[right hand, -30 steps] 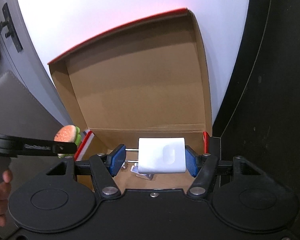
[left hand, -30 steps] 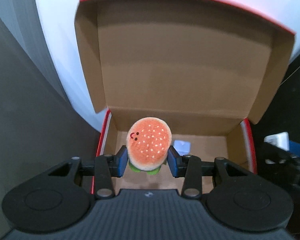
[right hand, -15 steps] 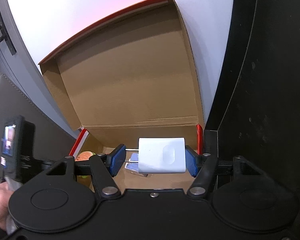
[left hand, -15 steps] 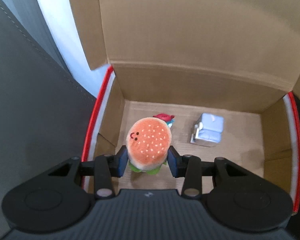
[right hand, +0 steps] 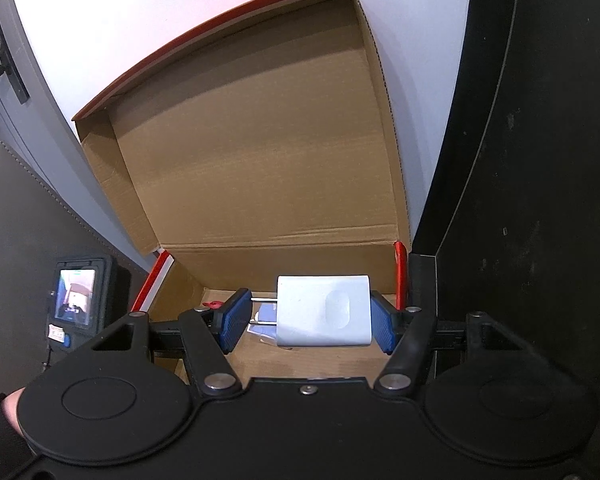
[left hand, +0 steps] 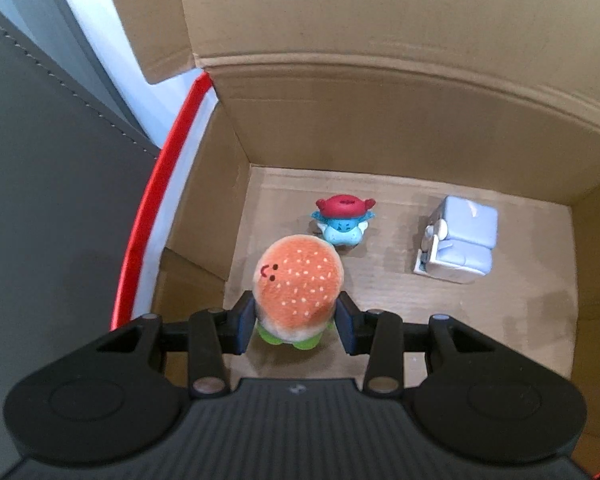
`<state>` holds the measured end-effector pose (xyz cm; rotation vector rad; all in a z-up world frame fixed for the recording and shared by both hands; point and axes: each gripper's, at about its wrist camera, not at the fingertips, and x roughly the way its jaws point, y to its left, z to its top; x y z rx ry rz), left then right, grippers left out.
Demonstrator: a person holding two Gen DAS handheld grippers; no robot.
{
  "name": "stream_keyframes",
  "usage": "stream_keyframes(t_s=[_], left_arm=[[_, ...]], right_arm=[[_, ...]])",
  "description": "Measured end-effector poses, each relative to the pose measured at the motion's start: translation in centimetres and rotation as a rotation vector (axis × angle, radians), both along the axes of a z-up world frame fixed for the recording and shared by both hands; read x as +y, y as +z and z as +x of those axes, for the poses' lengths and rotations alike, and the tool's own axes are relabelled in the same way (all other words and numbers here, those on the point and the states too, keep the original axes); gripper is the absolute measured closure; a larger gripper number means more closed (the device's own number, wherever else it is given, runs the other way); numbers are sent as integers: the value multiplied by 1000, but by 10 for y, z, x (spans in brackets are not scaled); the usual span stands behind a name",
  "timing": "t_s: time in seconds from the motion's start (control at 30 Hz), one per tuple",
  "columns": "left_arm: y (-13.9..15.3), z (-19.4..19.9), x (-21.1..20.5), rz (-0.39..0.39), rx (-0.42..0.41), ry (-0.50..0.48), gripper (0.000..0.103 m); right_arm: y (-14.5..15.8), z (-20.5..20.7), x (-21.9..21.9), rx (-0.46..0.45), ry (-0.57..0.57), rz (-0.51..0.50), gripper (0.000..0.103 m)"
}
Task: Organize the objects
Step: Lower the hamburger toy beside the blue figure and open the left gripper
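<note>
Cardboard box point(left hand: 380, 128) now surrounds the burger point(left hand: 298, 284), lowered inside in the left gripper's point(left hand: 296, 326) pinching jaws; release seems next, right gripper point(right hand: 308, 318) pinching charger point(right hand: 324, 312)

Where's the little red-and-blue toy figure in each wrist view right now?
Left wrist: toy figure stands on the box floor, centre, just beyond the held burger toy.
Right wrist: only its red top peeks out beside the gripper's left finger.
Shared landmark: pale blue block.
</note>
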<state>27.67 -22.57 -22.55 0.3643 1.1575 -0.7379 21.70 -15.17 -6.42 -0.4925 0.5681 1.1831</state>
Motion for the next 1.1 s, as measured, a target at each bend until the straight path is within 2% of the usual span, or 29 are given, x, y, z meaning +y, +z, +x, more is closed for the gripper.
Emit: stream_keyframes(t_s=[0.33, 0.57, 0.83, 0.87, 1.1], left_arm=[[-4, 2, -6, 17, 30, 1, 58], [16, 5, 6, -54, 72, 6, 53], [42, 0, 27, -87, 62, -10, 48], [46, -3, 32, -159, 71, 90, 45], [60, -5, 52, -177, 81, 96, 24]], right_arm=[[-3, 0, 4, -21, 5, -1, 42], [-11, 4, 10, -39, 1, -2, 42], [-26, 5, 23, -61, 26, -7, 42], [-29, 5, 27, -63, 33, -11, 42], [-43, 4, 44, -91, 54, -41, 42]])
